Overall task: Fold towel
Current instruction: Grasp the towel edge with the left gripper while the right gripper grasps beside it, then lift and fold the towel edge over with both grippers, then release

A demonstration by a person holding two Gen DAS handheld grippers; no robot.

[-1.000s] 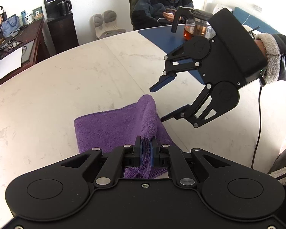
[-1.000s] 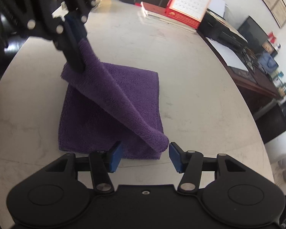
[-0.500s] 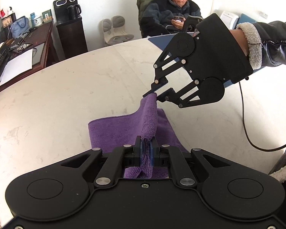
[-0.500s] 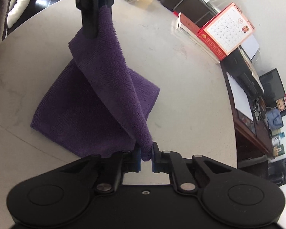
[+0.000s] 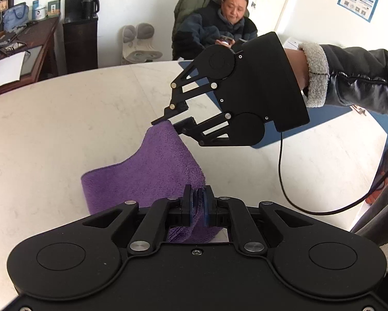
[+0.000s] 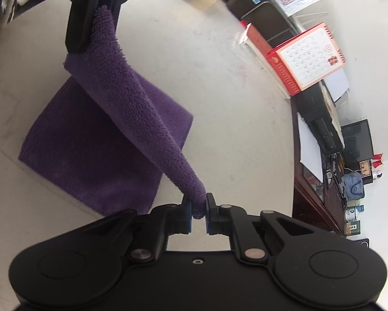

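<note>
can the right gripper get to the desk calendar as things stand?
Probably not. The right gripper is shut on a corner of the purple towel, which the left gripper also holds. The table towards the desk calendar looks bare, but it must release first.

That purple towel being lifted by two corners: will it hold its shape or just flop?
Probably flop: the purple towel sags between the left gripper and right gripper. It looks light and its fuzzy pile likely grips rather than slips.

Towel (image 6: 95, 145) on table (image 6: 219, 108), one edge lifted between both tongs, calendar (image 6: 307, 57) behind
</note>
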